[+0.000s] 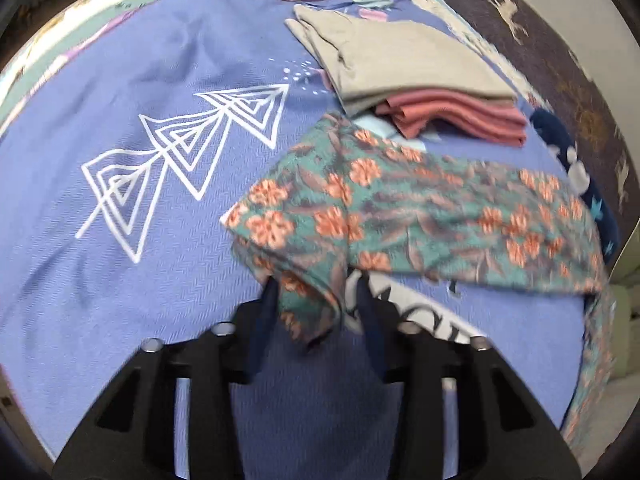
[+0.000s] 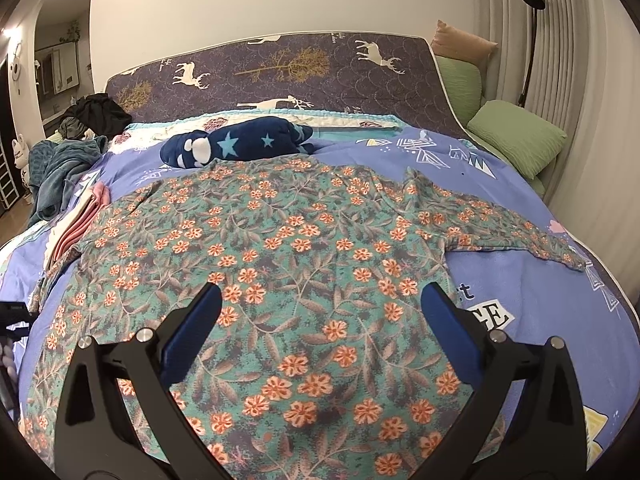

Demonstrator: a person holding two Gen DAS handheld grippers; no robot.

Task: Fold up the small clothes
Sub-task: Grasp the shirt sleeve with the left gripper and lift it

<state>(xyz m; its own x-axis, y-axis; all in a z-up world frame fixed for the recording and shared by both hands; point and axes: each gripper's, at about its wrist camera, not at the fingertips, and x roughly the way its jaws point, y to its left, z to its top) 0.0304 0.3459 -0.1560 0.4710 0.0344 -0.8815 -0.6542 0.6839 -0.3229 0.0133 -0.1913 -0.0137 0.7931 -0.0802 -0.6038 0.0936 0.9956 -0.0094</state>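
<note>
A teal floral top with orange flowers (image 2: pixel 288 248) lies spread flat on the blue bedspread (image 2: pixel 500 184). In the left wrist view one sleeve of the floral top (image 1: pixel 400 216) is lifted and stretched to the right. My left gripper (image 1: pixel 316 292) is shut on the sleeve's end, with cloth hanging between the fingers. My right gripper (image 2: pixel 320 296) is open and empty, hovering above the lower middle of the top. The other sleeve (image 2: pixel 516 232) lies out to the right.
A folded grey garment (image 1: pixel 400 64) and a folded pink one (image 1: pixel 460 116) are stacked on the bed beyond the sleeve. A navy star plush (image 2: pixel 236 144) lies behind the top. Dark clothes (image 2: pixel 64 168) are heaped at the left. Green pillows (image 2: pixel 520 136) sit at the right.
</note>
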